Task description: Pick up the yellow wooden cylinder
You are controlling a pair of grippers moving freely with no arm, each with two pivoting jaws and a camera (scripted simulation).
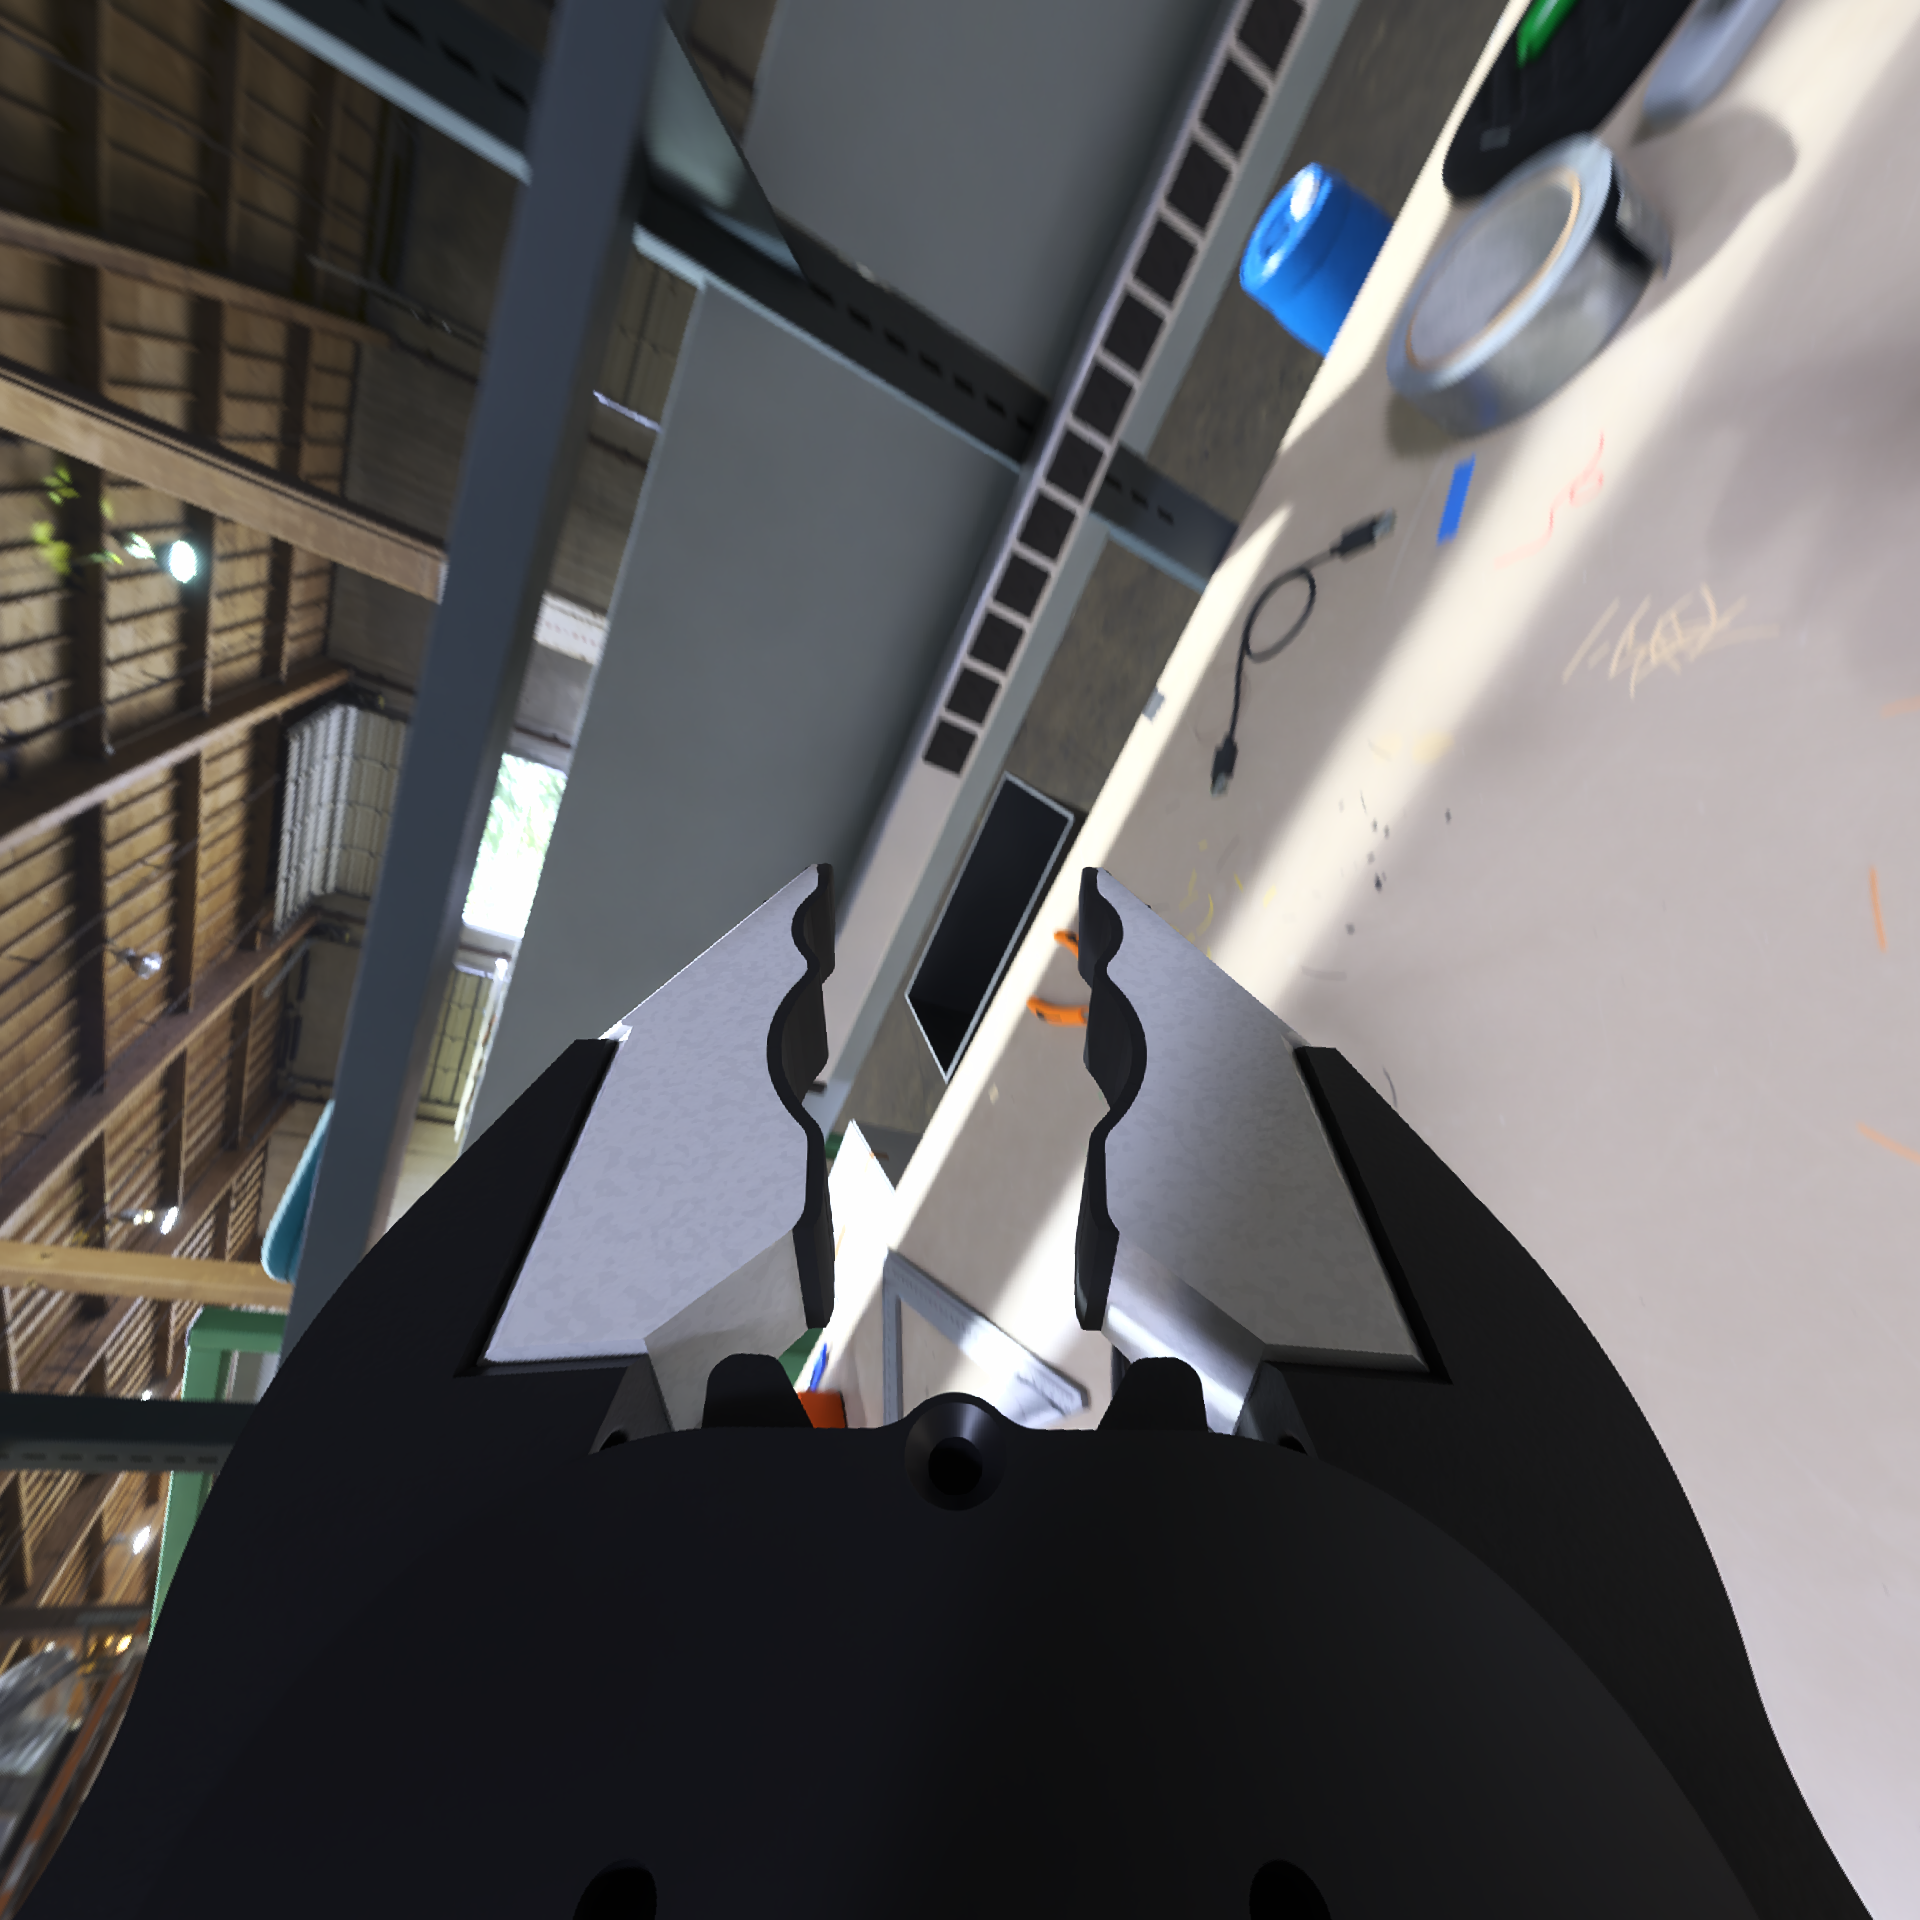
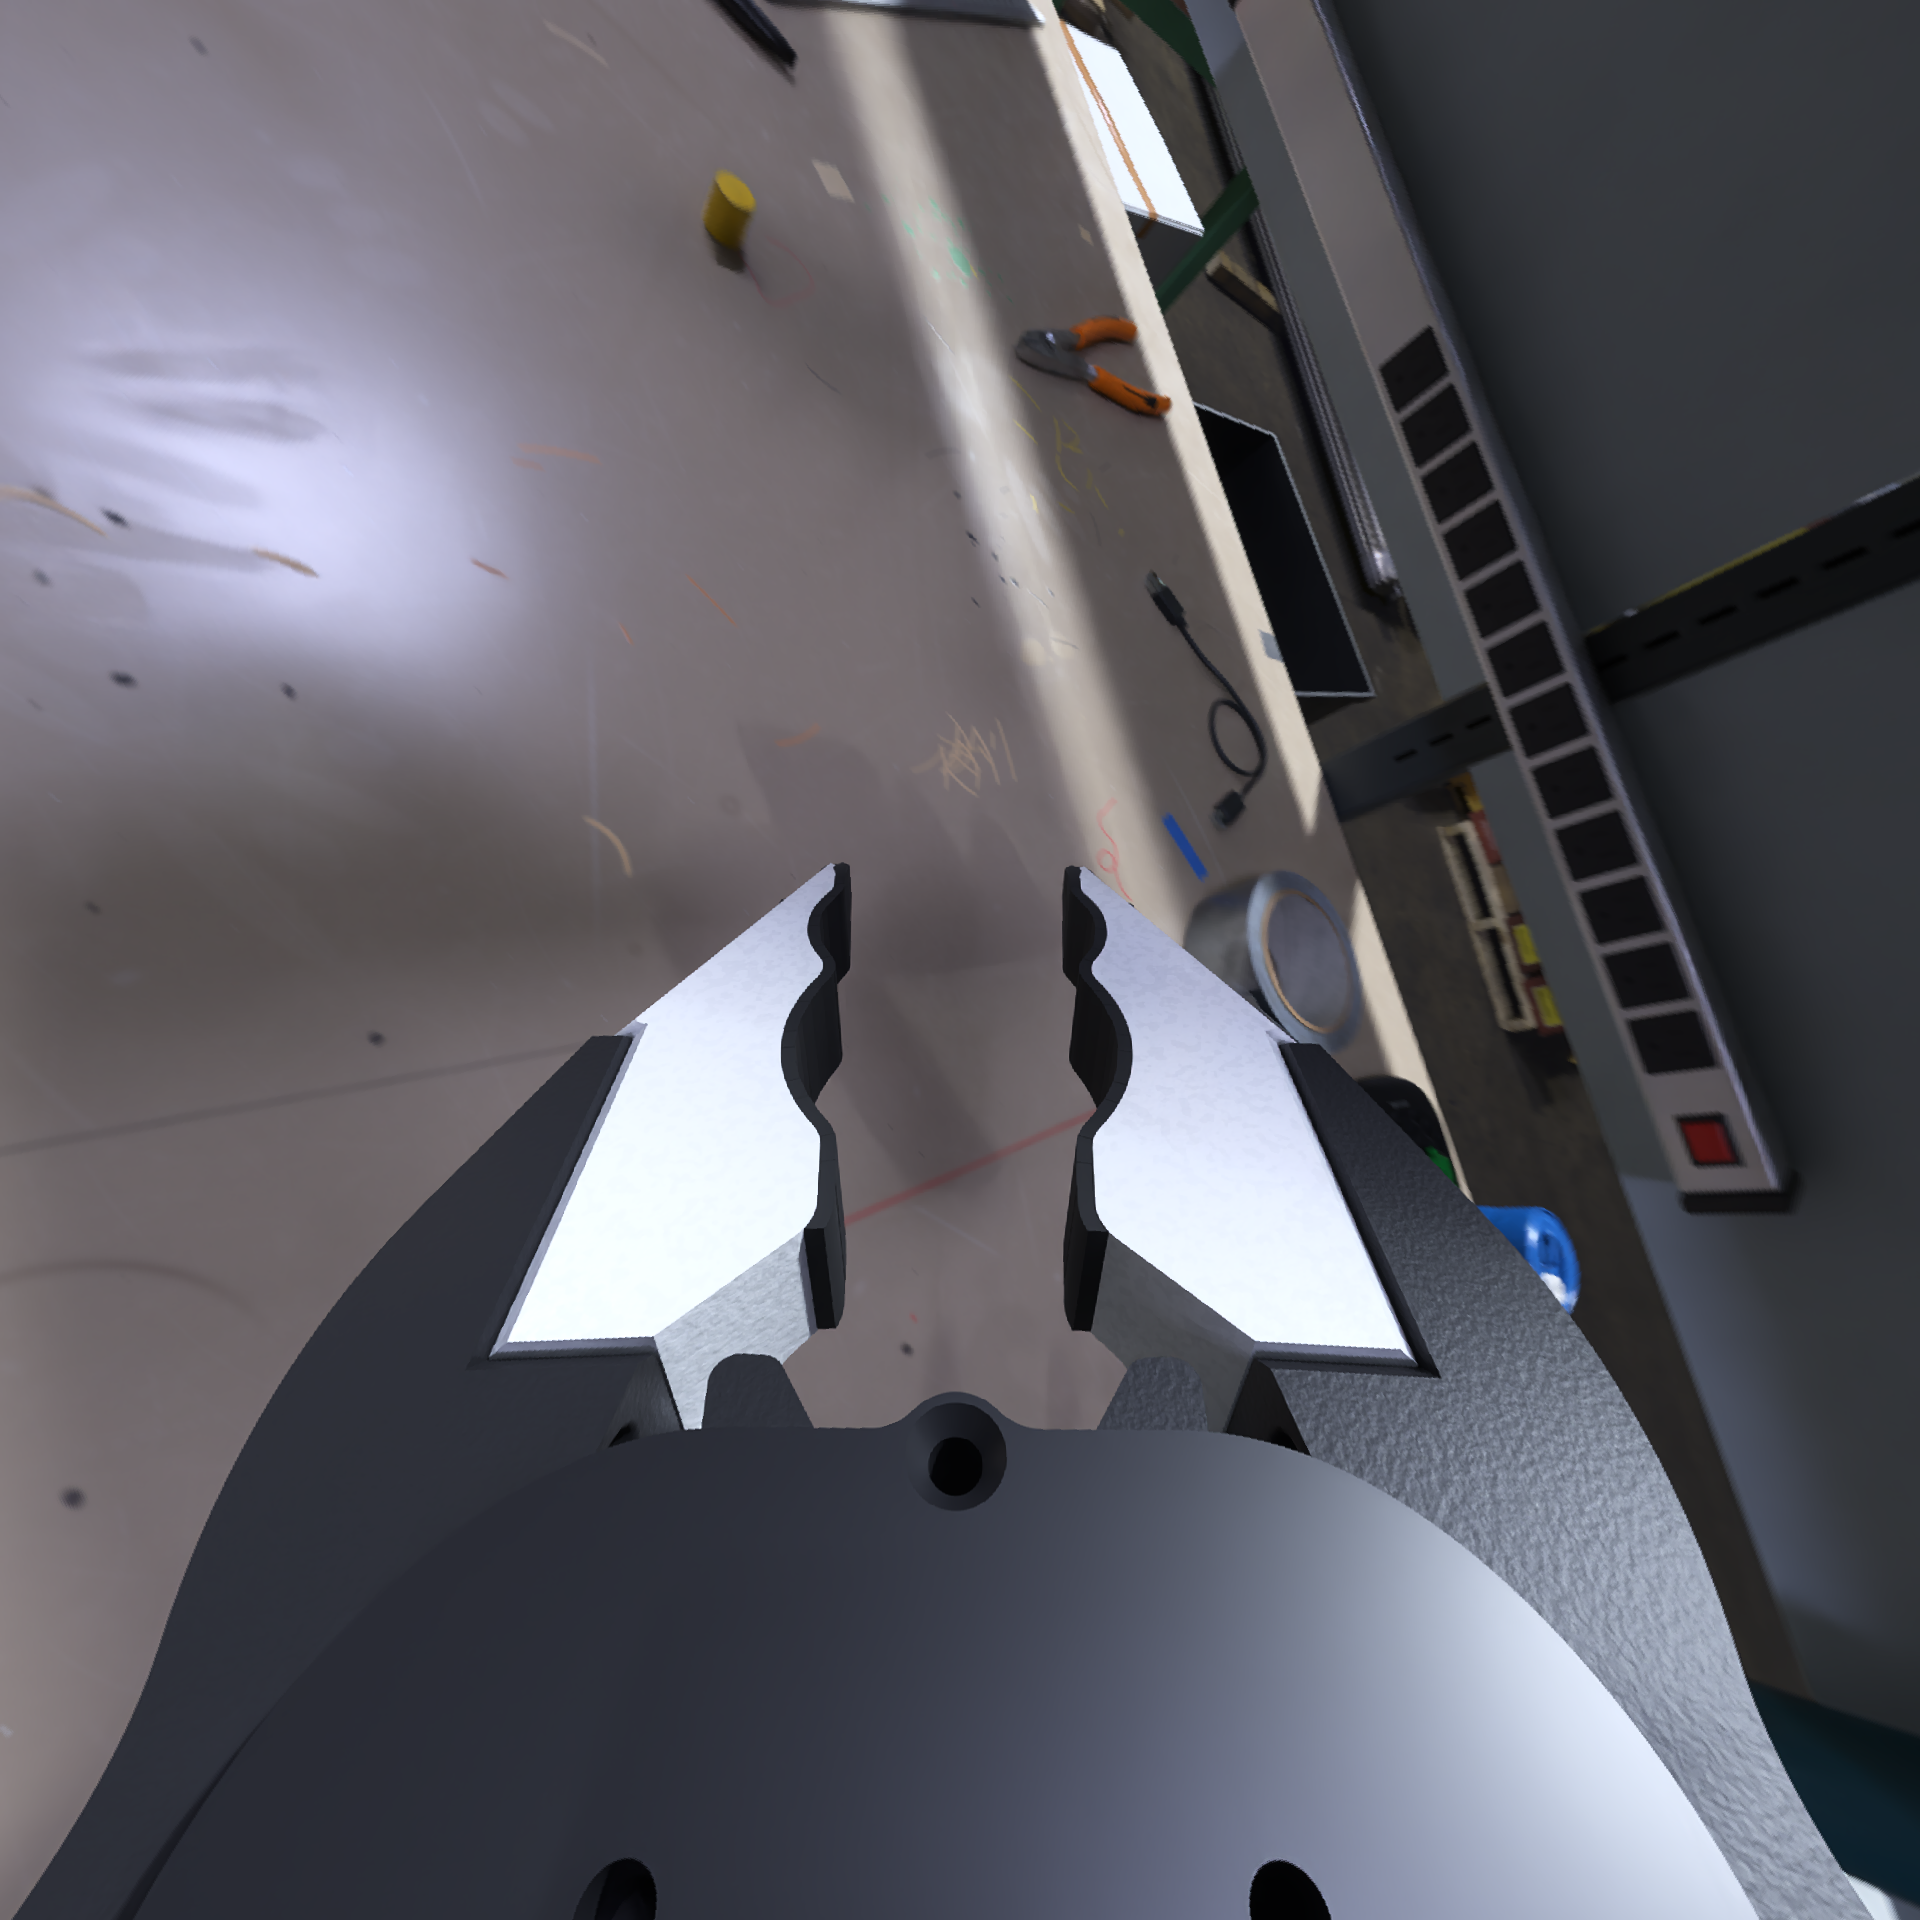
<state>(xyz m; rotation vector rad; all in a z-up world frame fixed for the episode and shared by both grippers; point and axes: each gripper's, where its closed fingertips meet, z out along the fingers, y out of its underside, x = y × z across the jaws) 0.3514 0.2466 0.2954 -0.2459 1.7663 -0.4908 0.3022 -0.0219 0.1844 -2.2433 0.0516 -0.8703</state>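
Observation:
The yellow wooden cylinder [image 2: 728,208] stands upright on the worn workbench top [image 2: 416,727], far ahead of my right gripper [image 2: 956,883] and a little to its left. The right gripper is open and empty, held above the bench. My left gripper [image 1: 956,883] is open and empty too, tilted over the bench's back edge and facing the grey wall panel. The cylinder does not show in the left wrist view.
A grey tape roll [image 2: 1294,961] [image 1: 1527,301], a blue can [image 1: 1309,255] [image 2: 1538,1252], a black USB cable [image 2: 1216,696] [image 1: 1273,623], orange-handled pliers [image 2: 1091,364], a black tray [image 2: 1283,551] [image 1: 987,914] and a power strip [image 2: 1558,748] line the bench's back edge.

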